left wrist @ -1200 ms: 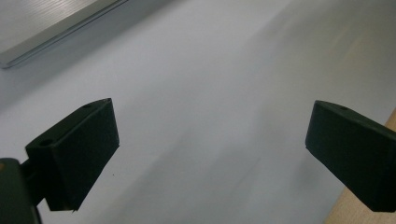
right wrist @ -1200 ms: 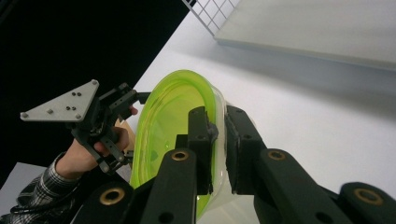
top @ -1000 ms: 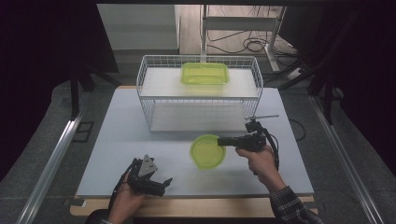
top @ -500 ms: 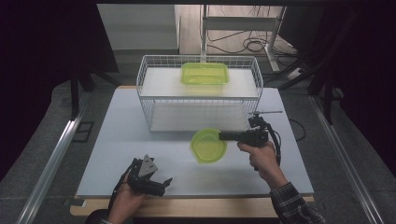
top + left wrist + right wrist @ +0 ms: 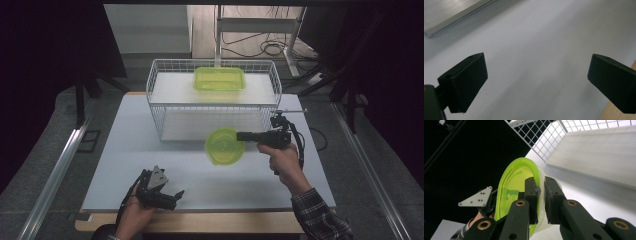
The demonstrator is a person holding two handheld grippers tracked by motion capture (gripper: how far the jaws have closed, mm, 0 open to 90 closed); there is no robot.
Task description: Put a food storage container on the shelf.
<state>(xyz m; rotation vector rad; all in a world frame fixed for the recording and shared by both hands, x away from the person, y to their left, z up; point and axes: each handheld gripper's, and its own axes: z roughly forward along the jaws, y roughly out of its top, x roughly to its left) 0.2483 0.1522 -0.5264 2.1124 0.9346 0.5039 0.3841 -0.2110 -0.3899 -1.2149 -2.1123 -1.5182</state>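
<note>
A round translucent green lid (image 5: 224,146) hangs above the white table in front of the wire basket (image 5: 165,107). My right gripper (image 5: 242,136) is shut on its right rim. In the right gripper view the two black jaws pinch the edge of the green lid (image 5: 516,185), which stands on edge there. A green rectangular container (image 5: 219,79) rests on the upper shelf inside the basket. My left gripper (image 5: 175,196) sits low at the table's near left edge, held in a hand, open. Bare table shows between its black fingers (image 5: 465,82).
The white table (image 5: 100,165) has free room left and in front of the basket. A wooden front edge (image 5: 210,222) runs below it. Metal rails (image 5: 55,170) flank the table. Cables and a stand leg lie on the floor behind the basket.
My right gripper has carried the green lid up and slightly right, toward the basket front. The left gripper has stayed in place.
</note>
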